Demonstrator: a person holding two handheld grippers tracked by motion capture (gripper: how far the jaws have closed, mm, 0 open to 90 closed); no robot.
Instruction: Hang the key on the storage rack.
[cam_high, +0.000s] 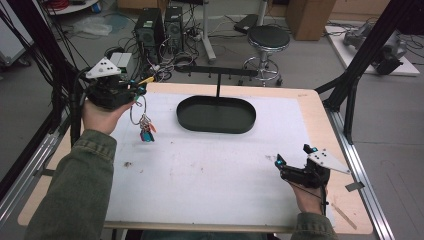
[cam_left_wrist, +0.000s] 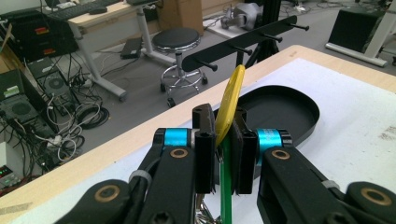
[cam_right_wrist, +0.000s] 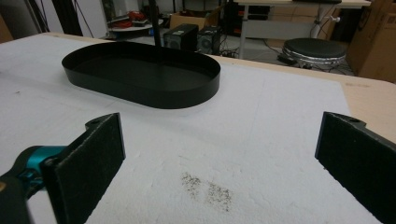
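My left gripper (cam_high: 141, 90) hangs above the table's far left corner, shut on a yellow key tag (cam_left_wrist: 231, 100) that sticks up between its pads. From the tag hang a metal ring (cam_high: 138, 109) and a bunch of keys (cam_high: 146, 131) with coloured heads, clear of the table. A green strip (cam_left_wrist: 226, 186) drops below the jaws. Ahead lies a black oval tray (cam_high: 215, 131) (cam_left_wrist: 299, 116), from which a post rises to a black bar with pegs (cam_high: 222, 73) (cam_left_wrist: 243, 42). My right gripper (cam_high: 293, 154) (cam_right_wrist: 226, 158) rests open at the front right, nothing between its pads, pointing at the tray (cam_right_wrist: 154, 95).
A white mat (cam_high: 210, 170) covers most of the wooden table. A black frame post (cam_high: 350, 95) stands at the right edge. Beyond the table's far edge are a stool (cam_high: 268, 37), computer towers (cam_high: 150, 27) and loose cables on the floor.
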